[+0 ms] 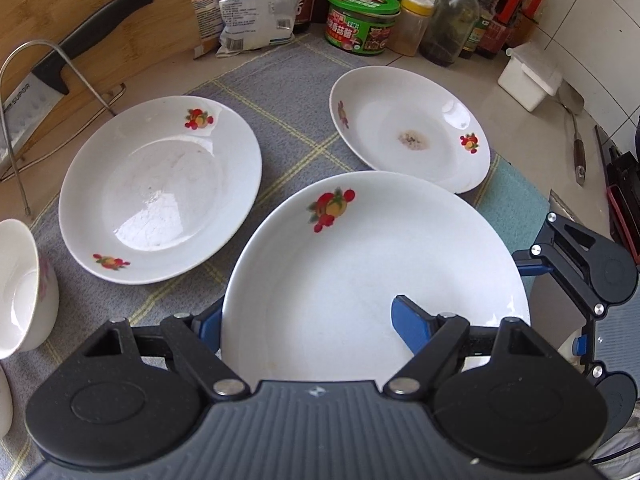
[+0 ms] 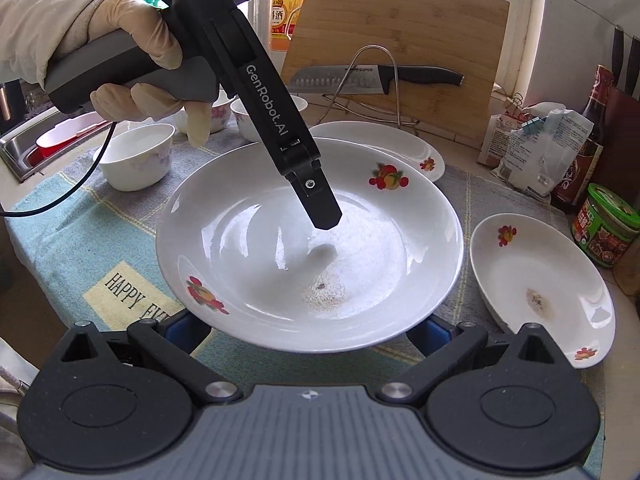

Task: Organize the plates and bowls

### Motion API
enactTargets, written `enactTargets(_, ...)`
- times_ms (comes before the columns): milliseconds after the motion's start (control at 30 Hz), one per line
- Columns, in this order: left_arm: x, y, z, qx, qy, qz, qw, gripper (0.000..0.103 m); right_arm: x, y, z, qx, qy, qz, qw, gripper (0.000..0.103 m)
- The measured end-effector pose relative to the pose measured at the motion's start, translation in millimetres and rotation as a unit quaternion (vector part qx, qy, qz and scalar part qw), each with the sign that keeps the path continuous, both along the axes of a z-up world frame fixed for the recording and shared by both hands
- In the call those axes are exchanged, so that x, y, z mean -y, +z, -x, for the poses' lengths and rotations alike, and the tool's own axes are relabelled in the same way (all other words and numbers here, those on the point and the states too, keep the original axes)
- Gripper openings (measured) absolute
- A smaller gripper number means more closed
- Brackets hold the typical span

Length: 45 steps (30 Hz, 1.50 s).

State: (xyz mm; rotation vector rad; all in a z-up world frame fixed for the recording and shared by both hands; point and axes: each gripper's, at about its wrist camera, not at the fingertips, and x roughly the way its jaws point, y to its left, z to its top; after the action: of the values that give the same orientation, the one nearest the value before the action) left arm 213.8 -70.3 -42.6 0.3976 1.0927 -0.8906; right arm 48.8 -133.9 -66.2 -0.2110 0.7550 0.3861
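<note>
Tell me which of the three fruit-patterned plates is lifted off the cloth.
The nearest plate, in the left gripper, is raised and tilted; the left plate and the far right plate lie flat on the cloth.

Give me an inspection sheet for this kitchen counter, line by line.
Surface: grey checked cloth over a beige counter.
Job's things: raised white fruit-print plate; two more on the cloth, the left plate and the stained right plate; white floral bowl at the left.
Clutter: black-handled knife on a wire rack, green-lidded jar, sauce bottles.
Grippers: left gripper has one finger inside the raised plate and one beneath it; right gripper has its jaws wide and its fingers under the near rim; contact unclear.
Cables: black cable trails from the left gripper's handle.
Surroundings: steel sink, white tiled wall, gloved hand.
</note>
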Motion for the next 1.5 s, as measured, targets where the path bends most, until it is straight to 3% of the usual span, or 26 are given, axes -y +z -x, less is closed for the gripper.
enactTargets(767,127,-3,-14,0.007,-0.077,0.000,0.9970,0.083,101,5,-7,0.008,-0.076,0.009,0.997,0.103)
enactTargets(1500,184,-21,-42,-0.012,-0.104,-0.012,0.9944,0.083,142,-4,-24,-0.007,-0.111,0.004,0.994,0.103)
